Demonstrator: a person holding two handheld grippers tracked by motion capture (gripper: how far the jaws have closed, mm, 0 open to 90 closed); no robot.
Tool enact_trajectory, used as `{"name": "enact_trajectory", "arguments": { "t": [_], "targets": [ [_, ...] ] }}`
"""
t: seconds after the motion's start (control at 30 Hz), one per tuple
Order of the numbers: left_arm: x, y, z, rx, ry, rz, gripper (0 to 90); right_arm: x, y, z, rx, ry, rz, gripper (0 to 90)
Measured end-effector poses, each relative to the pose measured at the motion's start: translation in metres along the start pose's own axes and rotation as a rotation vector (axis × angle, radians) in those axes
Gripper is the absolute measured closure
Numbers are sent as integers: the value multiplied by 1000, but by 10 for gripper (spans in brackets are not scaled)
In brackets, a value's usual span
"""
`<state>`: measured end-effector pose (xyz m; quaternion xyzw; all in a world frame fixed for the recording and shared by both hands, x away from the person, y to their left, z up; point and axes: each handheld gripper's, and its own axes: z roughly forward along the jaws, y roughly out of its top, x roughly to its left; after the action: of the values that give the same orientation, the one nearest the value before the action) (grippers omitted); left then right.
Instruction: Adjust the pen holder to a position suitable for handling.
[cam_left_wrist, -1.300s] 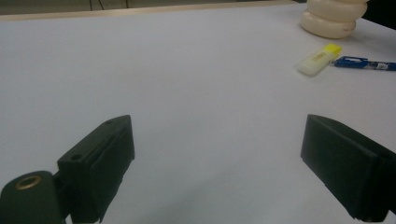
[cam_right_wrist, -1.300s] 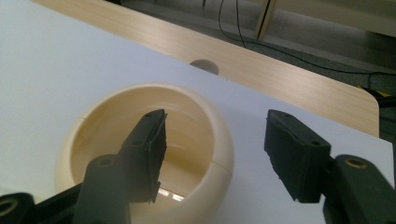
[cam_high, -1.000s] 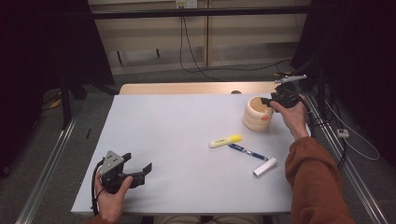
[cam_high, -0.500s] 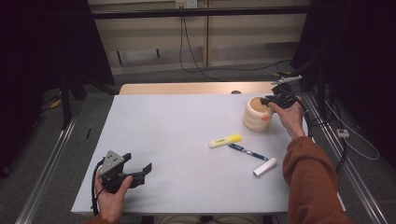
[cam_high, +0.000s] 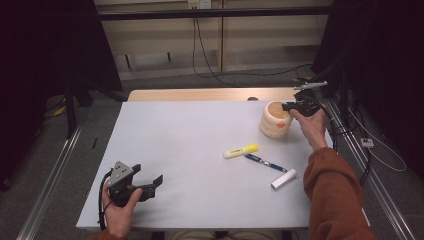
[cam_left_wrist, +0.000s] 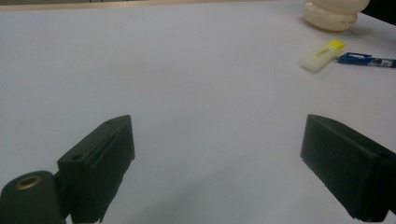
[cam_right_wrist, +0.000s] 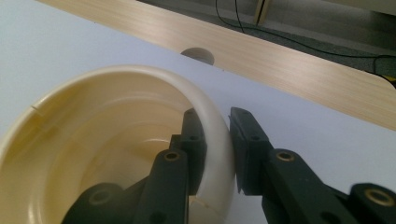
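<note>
Looking down from the high view, the cream cup (cam_high: 275, 120) is seen at about 2 o'clock on the white table (cam_high: 190, 150), with the right gripper (cam_high: 291, 107) clamped on its rim, its jaws having just been closing. A yellow highlighter (cam_high: 241, 151), blue pen (cam_high: 265, 162) and white tube (cam_high: 283, 179) are laid out near 4 o'clock. The left gripper (cam_high: 150, 184) is parked at 7 o'clock.

From the left gripper view, the jaws are spread wide over bare table, nothing held.

From the right gripper view, the cup wall is pinched, one jaw inside, one outside.
</note>
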<state>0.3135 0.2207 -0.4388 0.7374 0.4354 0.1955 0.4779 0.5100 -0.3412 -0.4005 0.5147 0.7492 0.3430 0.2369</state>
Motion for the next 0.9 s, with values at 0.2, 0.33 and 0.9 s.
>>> {"name": "enact_trajectory", "arguments": {
  "t": [0.2,0.33,0.9],
  "targets": [
    [0,0,0,-1,-2,-2,97,5,6,-10,-37,-2,-3,765],
    [1,0,-1,-4,1,-5,97,11,9,-17,-48,14,-6,766],
    [1,0,-1,-7,-4,-8,97,60,25,-47,-107,133,-28,772]
  ]
}}
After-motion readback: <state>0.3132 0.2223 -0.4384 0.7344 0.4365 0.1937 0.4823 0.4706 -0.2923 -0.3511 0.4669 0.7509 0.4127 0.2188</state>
